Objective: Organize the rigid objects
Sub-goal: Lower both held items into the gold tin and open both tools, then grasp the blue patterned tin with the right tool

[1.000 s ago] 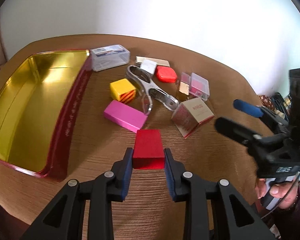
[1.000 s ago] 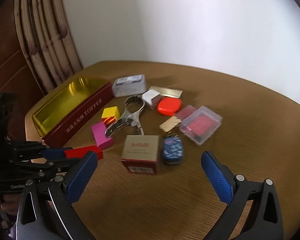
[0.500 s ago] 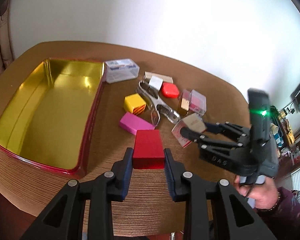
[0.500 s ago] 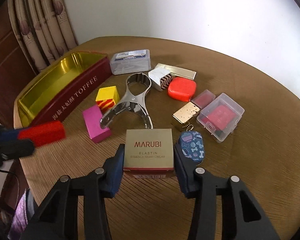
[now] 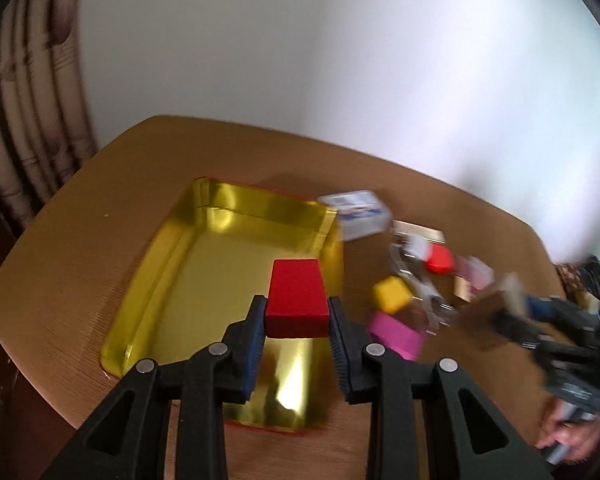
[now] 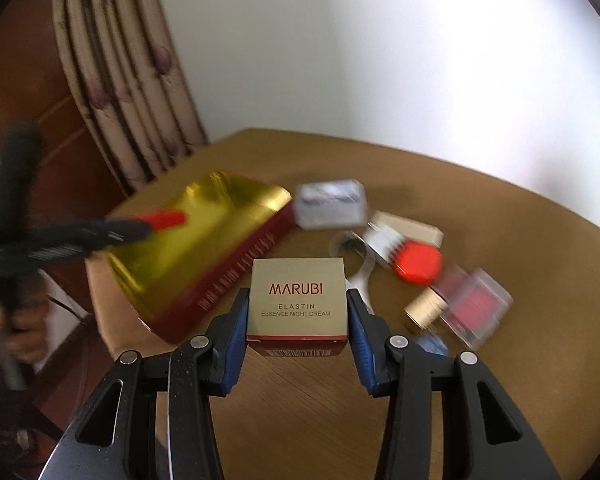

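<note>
Both held things have been lifted and carried toward the tin since half a second ago; the red block [image 5: 296, 298], earlier low over bare wood, is now hanging over the gold tin [image 5: 180, 292], and the MARUBI box [image 6: 298, 300], earlier among the clutter, is now raised clear of the tabletop [image 6: 500, 400]; the left gripper [image 5: 296, 330] is pinching the red block between its blue-padded fingers [image 5: 256, 336], narrow around the block's near end; the block is sitting above the tin's right half, close to its right wall; the right gripper [image 6: 298, 320] is clamping the MARUBI box on both sides, its fingers [image 6: 358, 344] set about box-wide; the box is hovering just right of the tin's red outer wall; beyond it, blurred, are lying a clear plastic case [image 6: 332, 204], a metal clip [image 6: 360, 276], an orange-red case [image 6: 418, 260], a gold case [image 6: 424, 308] and a clear box with red contents [image 6: 476, 306]; in the left view, a yellow cube [image 5: 392, 294] and a pink block [image 5: 394, 332] are resting to the right of the tin; a striped curtain [image 6: 116, 72] is hanging behind the tabletop's left corner.
</note>
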A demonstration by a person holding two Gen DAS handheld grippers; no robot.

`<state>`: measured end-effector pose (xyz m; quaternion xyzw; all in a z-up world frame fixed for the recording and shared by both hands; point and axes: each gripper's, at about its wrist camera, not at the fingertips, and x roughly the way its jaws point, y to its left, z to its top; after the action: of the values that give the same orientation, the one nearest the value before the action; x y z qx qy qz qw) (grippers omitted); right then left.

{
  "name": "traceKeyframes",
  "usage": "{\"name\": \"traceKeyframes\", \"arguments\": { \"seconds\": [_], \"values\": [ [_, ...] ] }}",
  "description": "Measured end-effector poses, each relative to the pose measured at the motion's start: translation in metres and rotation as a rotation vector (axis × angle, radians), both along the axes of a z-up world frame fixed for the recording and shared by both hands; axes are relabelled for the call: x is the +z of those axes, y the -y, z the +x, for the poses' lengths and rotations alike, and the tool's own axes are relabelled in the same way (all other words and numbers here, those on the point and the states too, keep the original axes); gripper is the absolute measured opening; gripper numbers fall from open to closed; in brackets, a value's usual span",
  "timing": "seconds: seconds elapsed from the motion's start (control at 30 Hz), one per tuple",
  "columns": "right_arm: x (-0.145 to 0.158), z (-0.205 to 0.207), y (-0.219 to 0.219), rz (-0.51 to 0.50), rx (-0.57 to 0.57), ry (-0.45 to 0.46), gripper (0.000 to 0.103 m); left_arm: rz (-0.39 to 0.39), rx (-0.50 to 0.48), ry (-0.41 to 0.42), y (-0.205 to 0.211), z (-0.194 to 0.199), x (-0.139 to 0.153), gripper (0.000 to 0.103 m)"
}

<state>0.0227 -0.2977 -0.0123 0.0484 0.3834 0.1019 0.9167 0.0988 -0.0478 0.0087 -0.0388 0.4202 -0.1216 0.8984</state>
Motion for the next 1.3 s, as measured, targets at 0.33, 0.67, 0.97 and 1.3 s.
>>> {"name": "traceKeyframes", "arguments": {
  "seconds": [0.33, 0.67, 0.97, 1.3],
  "values": [
    [0.017, 0.068, -0.073, 0.014, 0.140, 0.016, 0.042, 0.036, 0.079, -0.134, -0.027, 0.032, -0.046, 0.035],
    [-0.021, 0.146, -0.133, 0.002, 0.187, -0.079, 0.043, -0.006, 0.154, -0.031, -0.048, -0.018, -0.012, 0.060],
    [-0.010, 0.103, -0.081, 0.133, 0.096, -0.003, 0.050, -0.095, 0.117, 0.005, -0.051, -0.035, -0.007, 0.061],
    [-0.015, -0.015, 0.043, 0.030, -0.133, -0.001, 0.059, -0.059, 0.064, -0.009, -0.018, -0.041, -0.019, 0.061]
  ]
}}
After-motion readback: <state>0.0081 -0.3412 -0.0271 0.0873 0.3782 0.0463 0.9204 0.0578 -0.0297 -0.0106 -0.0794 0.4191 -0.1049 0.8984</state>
